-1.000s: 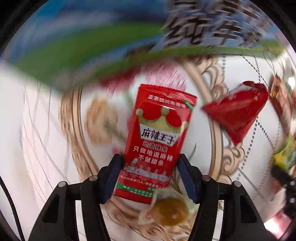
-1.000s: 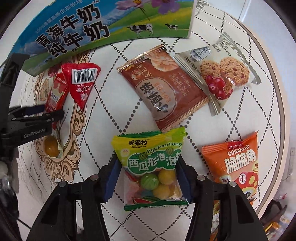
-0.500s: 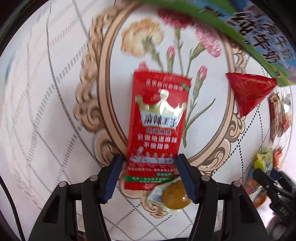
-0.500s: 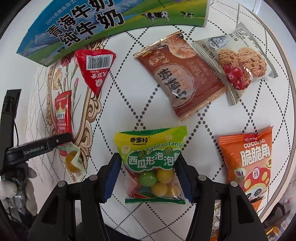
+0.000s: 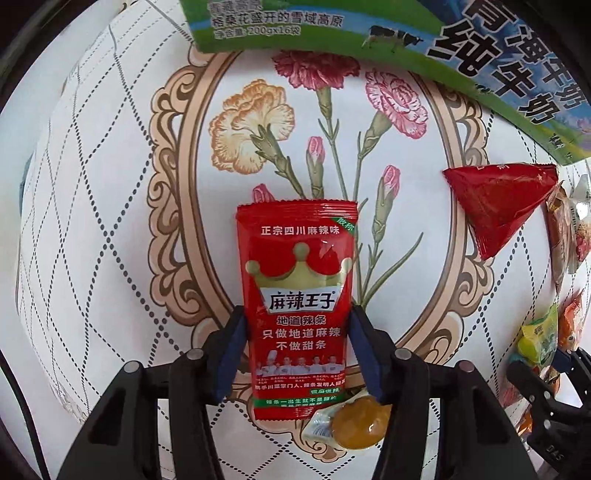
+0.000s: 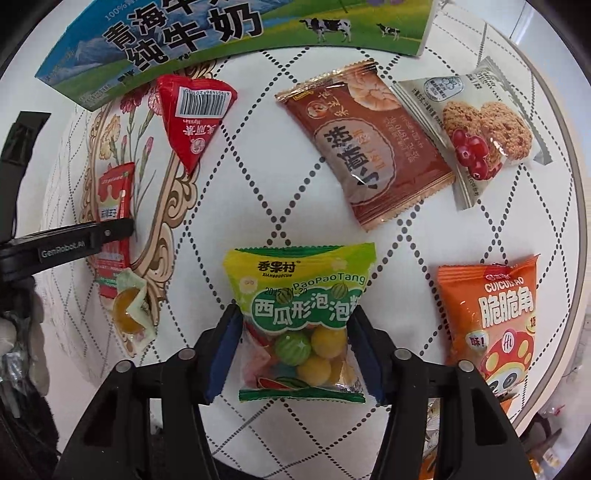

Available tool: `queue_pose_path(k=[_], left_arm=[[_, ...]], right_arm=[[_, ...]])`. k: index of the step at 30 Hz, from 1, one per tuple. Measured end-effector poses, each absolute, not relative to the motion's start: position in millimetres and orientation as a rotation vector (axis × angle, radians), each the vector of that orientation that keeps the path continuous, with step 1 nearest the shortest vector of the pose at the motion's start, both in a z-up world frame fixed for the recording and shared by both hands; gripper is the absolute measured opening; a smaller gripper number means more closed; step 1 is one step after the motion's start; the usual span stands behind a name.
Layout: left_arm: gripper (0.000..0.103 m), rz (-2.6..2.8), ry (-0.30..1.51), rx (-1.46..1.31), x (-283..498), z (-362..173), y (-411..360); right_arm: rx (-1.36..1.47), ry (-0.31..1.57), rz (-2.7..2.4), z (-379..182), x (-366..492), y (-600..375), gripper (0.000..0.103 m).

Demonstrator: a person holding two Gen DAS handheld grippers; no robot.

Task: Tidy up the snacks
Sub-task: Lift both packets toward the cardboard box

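A: Left claw [image 5: 297, 352] pointed straight down over the desk [image 5: 110, 221]. Its jaws had just been closing, with the red spicy-strip packet [image 5: 297, 302] between them. Both blue pads sat against the packet's long edges, so I logged it as pinching the packet.

B: And the packet's place?

A: Flat on the desk, over the printed flower oval, lower end overlapping a wrapped yellow candy [image 5: 356, 426]. A red triangular packet [image 5: 502, 206] lay apart to the right, just below the milk carton [image 5: 369, 33].

B: Right claw [image 6: 295, 352]?

A: Also pointing down; its jaws had just been closing too, on the green bubble-gum bag [image 6: 299, 317]. The pads met the bag's sides at its clear lower half. Pinched, as far as I could see.

B: Around it?

A: Bag flat on the desk. A brown packet [image 6: 364, 147] and a cookie packet [image 6: 476, 129] lay side by side above, edges touching or overlapping. An orange crisps bag [image 6: 491, 321] lay to the right, near the desk rim.
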State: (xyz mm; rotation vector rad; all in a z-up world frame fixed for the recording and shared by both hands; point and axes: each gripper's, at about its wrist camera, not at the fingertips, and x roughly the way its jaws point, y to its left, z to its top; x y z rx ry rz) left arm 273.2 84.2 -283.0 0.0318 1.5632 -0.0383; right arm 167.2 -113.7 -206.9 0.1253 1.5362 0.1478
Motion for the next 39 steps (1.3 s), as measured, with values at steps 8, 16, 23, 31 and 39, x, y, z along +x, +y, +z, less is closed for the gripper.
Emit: queue_pose_path(k=[8, 16, 23, 31, 39], left_arm=[[0.046, -0.066, 1.55, -0.046, 229, -254, 116], [0.046, -0.145, 1.475, -0.139, 214, -191, 126], [0.046, -0.256, 1.37, -0.185, 228, -119, 110], [0.046, -0.427, 1.283, -0.194, 294, -47, 62], [0.046, -0.486, 1.379, -0.188, 398, -50, 17]], right_arm=[[0.177, 1.474, 0.138, -194, 158, -119, 0.054], [0.262, 1.433, 0.189, -162, 171, -133, 0.054], [0.314, 1.337, 0.247, -113, 190, -137, 0.054], [0.354, 1.133, 0.279, -23, 239, -164, 0.054], [0.261, 1.065, 0.201, -1, 330, -186, 0.054]])
